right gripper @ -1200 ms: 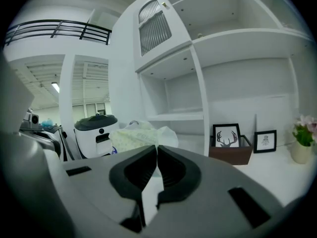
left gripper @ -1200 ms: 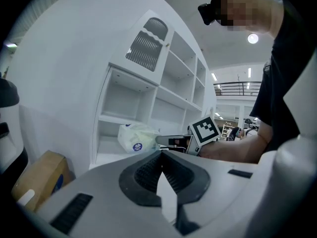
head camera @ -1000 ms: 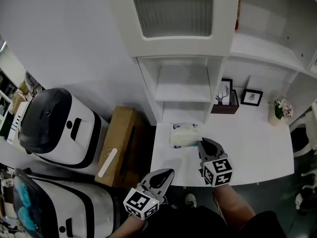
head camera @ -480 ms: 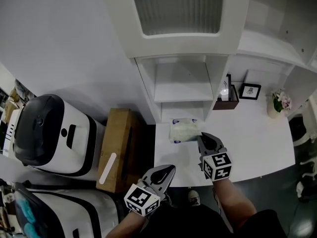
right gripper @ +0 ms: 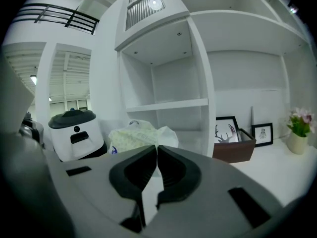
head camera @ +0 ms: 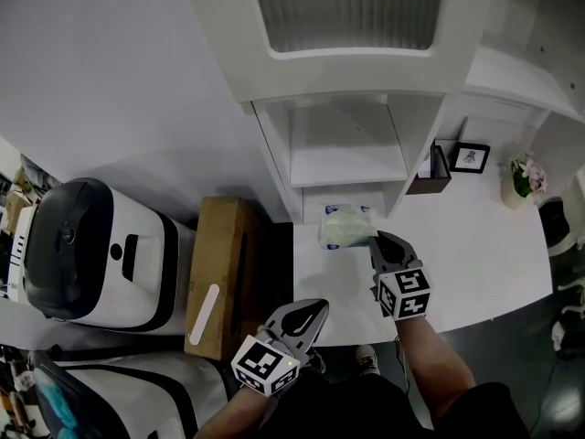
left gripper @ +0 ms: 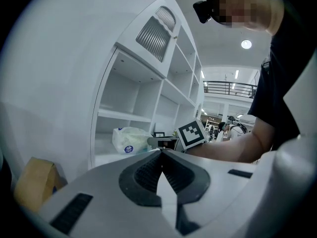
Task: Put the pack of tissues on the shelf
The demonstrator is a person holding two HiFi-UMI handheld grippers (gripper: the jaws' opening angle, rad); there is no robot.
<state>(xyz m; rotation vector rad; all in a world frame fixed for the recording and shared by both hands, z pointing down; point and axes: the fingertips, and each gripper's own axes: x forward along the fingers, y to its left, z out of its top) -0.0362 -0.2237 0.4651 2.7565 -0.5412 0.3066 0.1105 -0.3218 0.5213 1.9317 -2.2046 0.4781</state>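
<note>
The pack of tissues (head camera: 344, 228), in pale green and white plastic wrap, sits at the mouth of the lowest opening of the white shelf unit (head camera: 347, 168). My right gripper (head camera: 377, 239) is shut on the wrapper at the pack's right end. In the right gripper view the pack (right gripper: 141, 135) bulges just beyond the closed jaws of my right gripper (right gripper: 156, 147), in front of the shelf (right gripper: 168, 104). My left gripper (head camera: 315, 307) hangs shut and empty below the desk's front edge. From the left gripper view the pack (left gripper: 130, 140) shows beside the shelf.
The white desk (head camera: 475, 245) carries a brown box (head camera: 439, 167), a small picture frame (head camera: 469, 157) and a flower vase (head camera: 518, 181) at the right. A cardboard box (head camera: 219, 273) and a white and black machine (head camera: 91, 245) stand left of the desk.
My right gripper has pushed forward with the pack, which now sits closer to the shelf's lowest opening. The left gripper has stayed low and shut.
</note>
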